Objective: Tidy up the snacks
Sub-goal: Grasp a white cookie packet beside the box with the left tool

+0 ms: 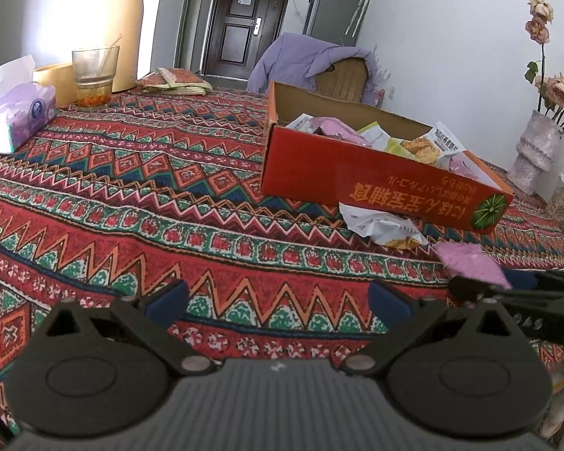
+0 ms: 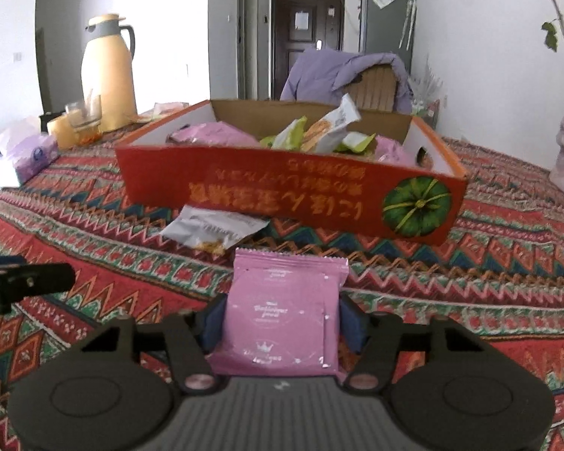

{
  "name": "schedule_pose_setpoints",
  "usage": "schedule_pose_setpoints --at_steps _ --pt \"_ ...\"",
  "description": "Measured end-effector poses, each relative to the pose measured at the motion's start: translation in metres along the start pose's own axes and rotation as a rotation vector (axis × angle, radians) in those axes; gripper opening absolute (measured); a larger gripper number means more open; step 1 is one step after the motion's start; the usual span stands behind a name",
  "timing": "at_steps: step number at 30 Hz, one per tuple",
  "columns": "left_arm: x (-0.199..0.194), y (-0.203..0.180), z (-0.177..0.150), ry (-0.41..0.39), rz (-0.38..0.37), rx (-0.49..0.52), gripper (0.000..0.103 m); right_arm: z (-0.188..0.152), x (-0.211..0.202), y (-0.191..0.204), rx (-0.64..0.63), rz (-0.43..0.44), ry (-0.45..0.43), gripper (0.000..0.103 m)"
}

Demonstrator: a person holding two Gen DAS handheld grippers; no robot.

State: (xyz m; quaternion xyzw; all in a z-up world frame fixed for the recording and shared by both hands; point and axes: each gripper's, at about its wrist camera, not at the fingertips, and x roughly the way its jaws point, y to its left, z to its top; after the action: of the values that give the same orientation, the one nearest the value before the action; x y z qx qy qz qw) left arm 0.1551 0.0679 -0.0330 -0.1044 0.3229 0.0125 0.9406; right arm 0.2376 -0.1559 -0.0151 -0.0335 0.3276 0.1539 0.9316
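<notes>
A flat pink snack packet (image 2: 282, 312) lies on the patterned tablecloth between the blue pads of my right gripper (image 2: 282, 321), which press on its two side edges. In the left wrist view the same pink packet (image 1: 470, 263) shows at the right, with the right gripper's black fingers (image 1: 507, 293) over its near end. My left gripper (image 1: 278, 297) hovers over bare cloth, open and holding nothing. Beyond stands a red cardboard box (image 2: 244, 188) filled with several snack packets. A white-and-orange packet (image 2: 214, 229) lies on the cloth against the box's front wall.
A tissue pack (image 1: 22, 112), a glass (image 1: 94, 75) and a yellow thermos jug (image 2: 109, 75) stand at the far left of the table. At the right edge is a vase of dried flowers (image 1: 534, 150). Behind the table stands a chair draped in purple cloth (image 1: 312, 60).
</notes>
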Motion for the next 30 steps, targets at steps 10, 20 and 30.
schedule_pose_setpoints --at_steps 10,20,30 --pt "-0.002 -0.028 0.01 -0.005 0.06 0.081 0.103 0.003 -0.006 -0.063 0.139 -0.054 -0.08 0.061" --pt "0.037 -0.093 0.043 0.021 0.05 0.185 0.103 -0.009 -0.008 -0.086 0.23 -0.063 -0.143 0.061" --pt "0.096 -0.124 0.053 0.103 0.123 0.204 0.103 -0.012 -0.015 -0.099 0.289 -0.028 -0.183 0.061"
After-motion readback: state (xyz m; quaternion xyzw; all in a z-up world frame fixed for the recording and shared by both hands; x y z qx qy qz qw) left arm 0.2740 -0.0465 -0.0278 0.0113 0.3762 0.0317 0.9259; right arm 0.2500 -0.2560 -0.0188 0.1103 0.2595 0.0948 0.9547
